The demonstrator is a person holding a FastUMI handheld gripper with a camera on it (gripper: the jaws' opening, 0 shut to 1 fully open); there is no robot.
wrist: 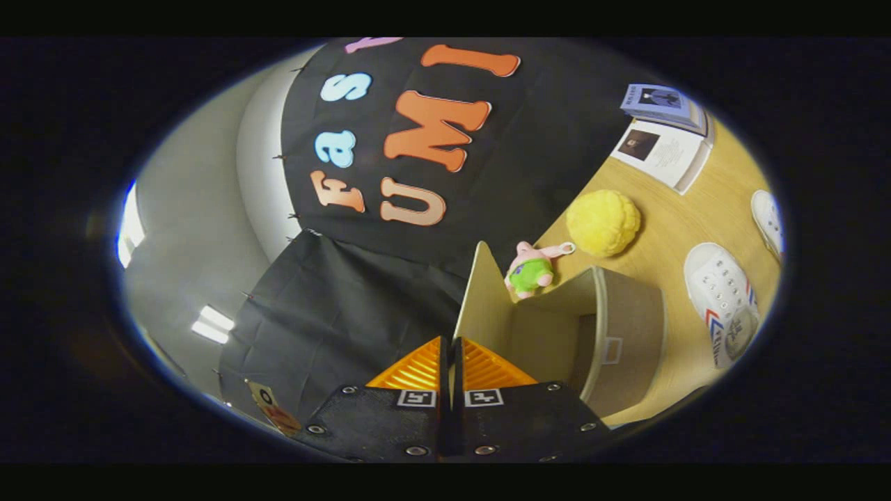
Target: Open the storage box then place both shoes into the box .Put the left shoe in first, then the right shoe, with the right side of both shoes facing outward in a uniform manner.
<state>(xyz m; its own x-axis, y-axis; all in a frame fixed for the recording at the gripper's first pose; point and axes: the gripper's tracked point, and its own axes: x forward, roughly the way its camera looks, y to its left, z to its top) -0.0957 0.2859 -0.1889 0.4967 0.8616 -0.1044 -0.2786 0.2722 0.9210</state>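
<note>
Right now your gripper (450, 348) is clenched on the thin lid (480, 296) of the storage box (612, 341), low in the middle, I think. Pull too hard and the box may tip or the lid slips free. Both shoes (720, 296) wait at the right.

Tan storage box (619, 327) sits open at lower centre-right on the wooden worktop, its pale lid (482, 296) raised and pinched edge-on in the closed claw (450, 362), while two white lace-up shoes, one (720, 299) beside the box and another (768, 219) farther right, lie outside it.
</note>
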